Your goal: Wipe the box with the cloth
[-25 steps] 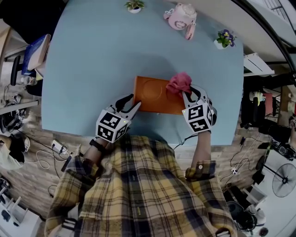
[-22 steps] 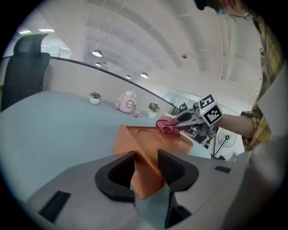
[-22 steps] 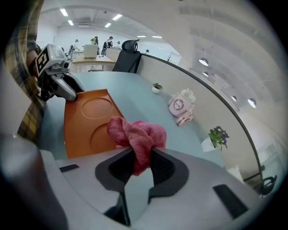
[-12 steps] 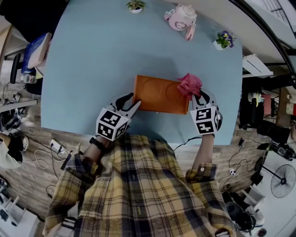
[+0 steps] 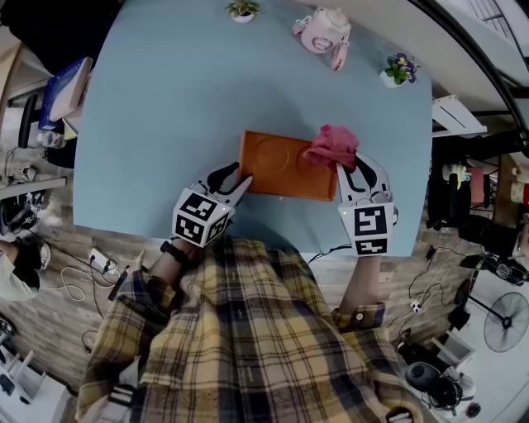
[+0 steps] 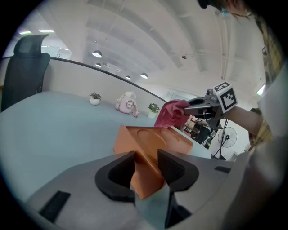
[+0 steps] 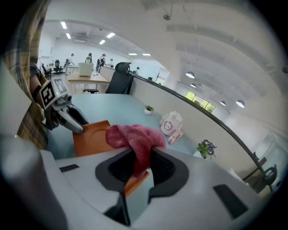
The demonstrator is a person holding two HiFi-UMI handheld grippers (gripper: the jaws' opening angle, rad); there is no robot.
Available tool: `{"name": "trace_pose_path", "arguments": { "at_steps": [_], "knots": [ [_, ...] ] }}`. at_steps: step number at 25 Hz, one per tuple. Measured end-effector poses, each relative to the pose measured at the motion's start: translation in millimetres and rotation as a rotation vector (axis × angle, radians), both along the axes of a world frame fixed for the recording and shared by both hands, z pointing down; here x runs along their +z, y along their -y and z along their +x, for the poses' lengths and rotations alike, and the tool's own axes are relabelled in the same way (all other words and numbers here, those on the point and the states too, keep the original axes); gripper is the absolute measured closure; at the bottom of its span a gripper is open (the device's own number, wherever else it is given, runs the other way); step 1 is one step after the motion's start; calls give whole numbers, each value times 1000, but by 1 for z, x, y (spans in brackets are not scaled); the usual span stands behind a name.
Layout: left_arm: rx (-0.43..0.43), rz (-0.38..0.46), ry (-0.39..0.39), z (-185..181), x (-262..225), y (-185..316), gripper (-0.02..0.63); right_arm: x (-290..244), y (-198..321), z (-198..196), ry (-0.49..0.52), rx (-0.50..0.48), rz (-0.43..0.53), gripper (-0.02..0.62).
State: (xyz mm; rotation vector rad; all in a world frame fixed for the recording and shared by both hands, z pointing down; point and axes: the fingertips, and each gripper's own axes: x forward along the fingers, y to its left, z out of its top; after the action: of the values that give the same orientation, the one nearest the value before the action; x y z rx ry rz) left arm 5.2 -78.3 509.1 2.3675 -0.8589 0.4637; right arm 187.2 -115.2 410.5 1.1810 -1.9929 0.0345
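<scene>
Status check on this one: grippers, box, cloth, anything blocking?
Left gripper shut on orange box, near-left corner. Right gripper shut on pink cloth, at box's far-right corner. Nothing in the way.

Pale blue table [image 5: 165, 124] — orange box [image 5: 277, 165], pink toy [image 5: 322, 31], potted plant [image 5: 241, 10], flowering potted plant [image 5: 398, 69]

An open-plan office with some lab-style clutter. In the right gripper view, rows of ceiling light strips [image 7: 67, 29] run over a long white room. There is a desk [image 7: 83, 77] at the back with people [image 7: 102, 58] standing around it, and a black office chair [image 7: 120, 77] is nearer. The head view shows a pale blue table [image 5: 165, 107] on wood-look flooring [image 5: 58, 240]. Around it are loose cables [image 5: 74, 289], a power strip [image 5: 106, 264], a pedestal fan [image 5: 506, 320] and a blue book [image 5: 64, 91]. Two small potted plants [image 5: 241, 10] sit at the table's far edge
</scene>
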Motion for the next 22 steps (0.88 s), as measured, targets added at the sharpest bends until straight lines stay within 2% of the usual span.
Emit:
{"name": "trace_pose_path", "arguments": {
  "at_steps": [7,9,12,14,17,22],
  "knots": [
    [-6,4,1,0,0,0,448,-32,-3,-90,195,-179,62,508],
    [-8,4,-1,1,1,0,448,-31,-7,-117,272,-226,43,508],
    [-12,6,-2,1,0,0,448,-11,-13,-152,371,-283,-42,508],
    [-13,6,-4,1,0,0,448,12,-16,-167,378,-310,-113,508],
    [-14,4,-6,2,0,0,448,48,-20,-180,308,-340,-188,508],
    [-17,0,-12,0,0,1,448,73,-14,-181,299,-331,-243,508]
  ]
}}
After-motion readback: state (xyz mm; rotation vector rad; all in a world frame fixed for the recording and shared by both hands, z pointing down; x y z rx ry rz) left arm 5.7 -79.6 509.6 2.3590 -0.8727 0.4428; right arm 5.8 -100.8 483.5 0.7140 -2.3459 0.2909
